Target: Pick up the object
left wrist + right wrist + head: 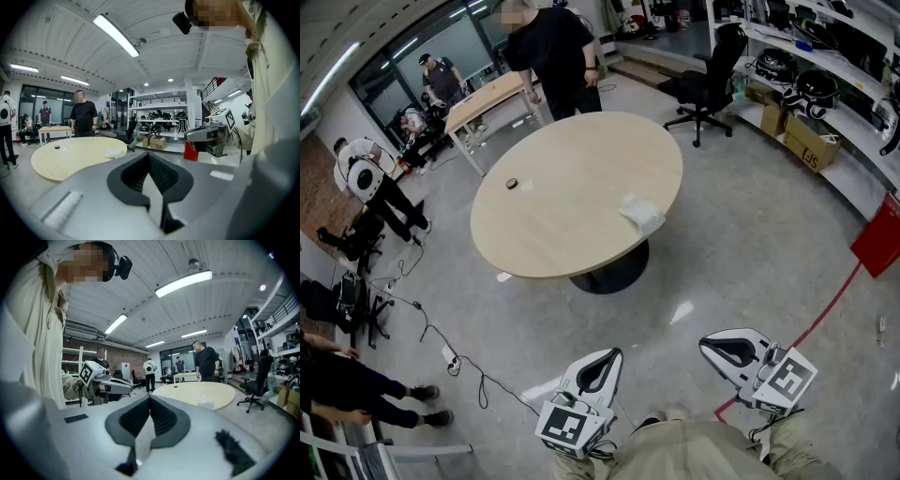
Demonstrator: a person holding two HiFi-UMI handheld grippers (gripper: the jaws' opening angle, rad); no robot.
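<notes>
Both claws clenched, nothing in them: left gripper point(598, 367) at 6 o'clock in my head view, right gripper point(733, 351) at 5. White crumpled object point(642, 214) on round table point(572, 234), 4 o'clock side, well apart from both.

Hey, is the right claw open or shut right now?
Shut. In the right gripper view, the right claw has its jaws pressed together along one line, with nothing between them.

The brown cardboard box point(811, 142) on the floor, at two o'clock from the round tan surface point(572, 216), shows black letters like "SF". Nothing else is readable.
</notes>
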